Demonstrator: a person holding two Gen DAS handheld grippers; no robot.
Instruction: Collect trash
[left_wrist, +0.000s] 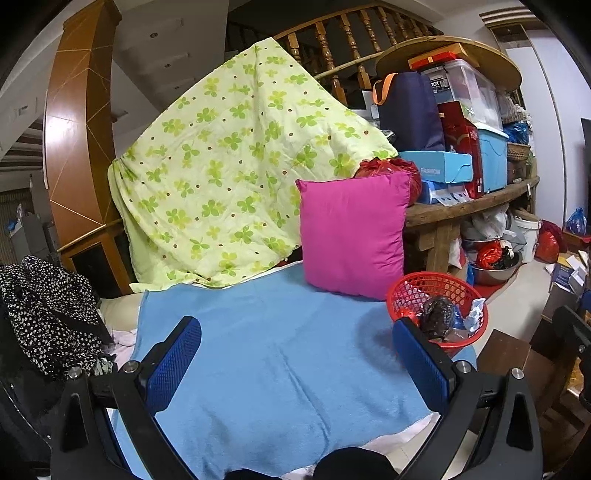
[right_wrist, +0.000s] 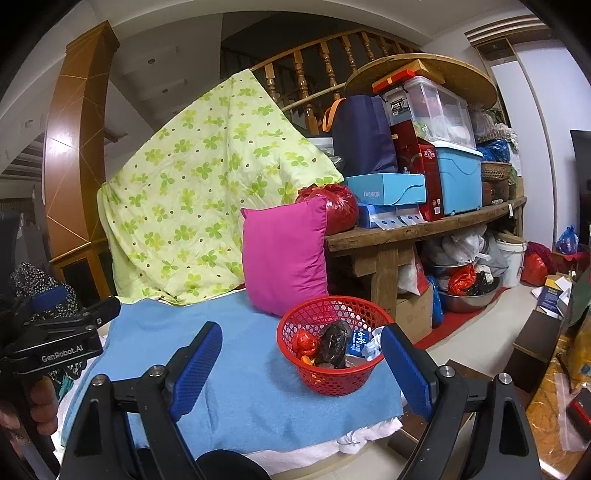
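A red mesh basket (right_wrist: 332, 376) stands on the blue towel (right_wrist: 236, 391) near its right edge, in front of a pink pillow (right_wrist: 284, 254). It holds trash: a dark crumpled bag (right_wrist: 332, 343), a red-orange wrapper (right_wrist: 304, 341) and a blue-white wrapper (right_wrist: 364, 341). My right gripper (right_wrist: 301, 365) is open and empty, its right finger beside the basket. My left gripper (left_wrist: 295, 360) is open and empty over the towel (left_wrist: 277, 362), the basket (left_wrist: 436, 299) at its right finger. The left gripper's body also shows at the left of the right wrist view (right_wrist: 62, 339).
A green floral quilt (left_wrist: 229, 162) hangs behind the pillow (left_wrist: 351, 229). A spotted black cloth (left_wrist: 48, 314) lies at the left. A wooden bench (right_wrist: 424, 229) carries boxes and bins, with bags and bowls under it. Low dark furniture (right_wrist: 535, 339) stands at the right.
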